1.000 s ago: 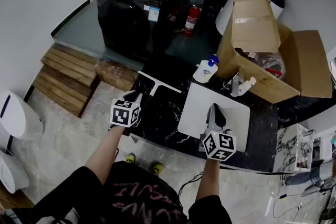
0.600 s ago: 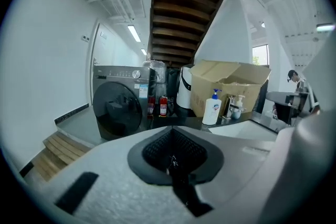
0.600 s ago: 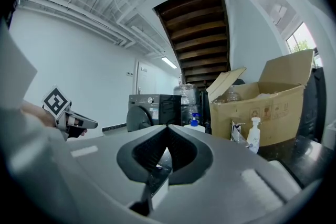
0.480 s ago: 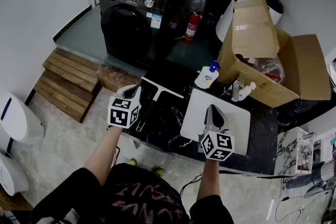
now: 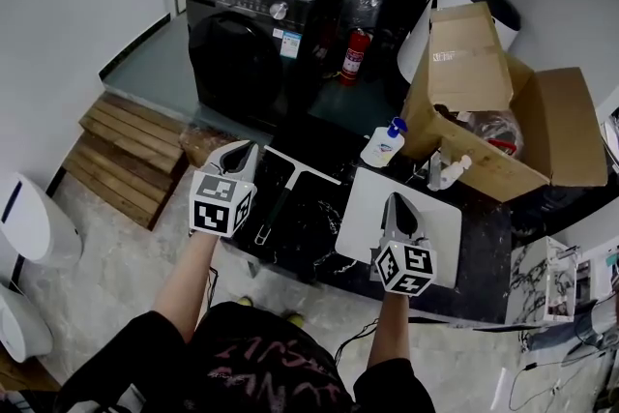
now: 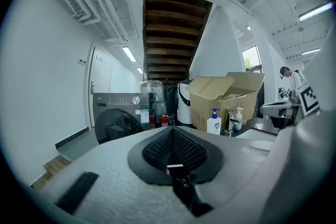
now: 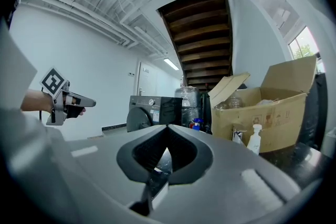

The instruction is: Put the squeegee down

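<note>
Two claws, both shut and both empty. My left claw (image 5: 242, 155) hung over the near-left edge of the black marbled worktop (image 5: 314, 208). My right claw (image 5: 395, 201) was over the pale grey rectangular mat (image 5: 435, 218).

The black-handled, T-shaped squeegee with its pale blade bar (image 5: 280, 193) lay flat on the worktop at about one o'clock from my left claw, apart from it. Its blade was at the far end and its handle ran back toward me, so I judged the putting-down done.

It looked light and stiff along the handle, with a soft blade edge that would bend if pinched. I judged mid-handle the place to take hold, coming in low, since it lay flat on slick stone.

I could read no writing. The sticker on the black front-loading washing machine (image 5: 251, 24), the label on the white pump bottle (image 5: 383, 145) and the print on the brown cardboard box (image 5: 484, 82) were all too small.
</note>
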A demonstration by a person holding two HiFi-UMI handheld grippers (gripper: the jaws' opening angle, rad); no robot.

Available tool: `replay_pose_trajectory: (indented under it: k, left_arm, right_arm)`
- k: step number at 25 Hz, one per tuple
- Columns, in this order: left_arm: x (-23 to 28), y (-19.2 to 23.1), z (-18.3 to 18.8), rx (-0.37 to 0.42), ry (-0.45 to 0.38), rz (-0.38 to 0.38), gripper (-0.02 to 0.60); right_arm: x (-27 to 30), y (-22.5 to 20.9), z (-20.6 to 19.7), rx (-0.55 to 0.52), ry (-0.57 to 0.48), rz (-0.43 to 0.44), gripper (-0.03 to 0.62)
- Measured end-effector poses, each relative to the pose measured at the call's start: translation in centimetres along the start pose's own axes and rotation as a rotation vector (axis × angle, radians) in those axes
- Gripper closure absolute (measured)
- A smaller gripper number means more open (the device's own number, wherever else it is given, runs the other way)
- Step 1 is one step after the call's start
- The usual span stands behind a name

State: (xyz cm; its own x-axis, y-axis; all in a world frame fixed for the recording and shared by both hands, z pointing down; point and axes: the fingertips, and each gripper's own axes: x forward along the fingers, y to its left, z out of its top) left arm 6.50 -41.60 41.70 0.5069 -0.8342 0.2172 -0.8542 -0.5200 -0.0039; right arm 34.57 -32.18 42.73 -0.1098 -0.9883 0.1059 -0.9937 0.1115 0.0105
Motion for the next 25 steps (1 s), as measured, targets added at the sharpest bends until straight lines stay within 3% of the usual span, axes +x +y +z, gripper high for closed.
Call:
replay_pose_trajectory:
  k: [10,25]
  left_arm:
    - [-1.9,0.5,3.8,0.004,-0.101,-0.002,0.583]
    - [-2.2,-0.2,5.7,0.018,-0.149,-0.033,0.580]
  right_arm:
    - [0.0,0.6,1.0,-0.013,-0.010,0.003,0.586]
    - [-0.7,-0.4,2.6,-0.017,-0.042,-0.033,0.586]
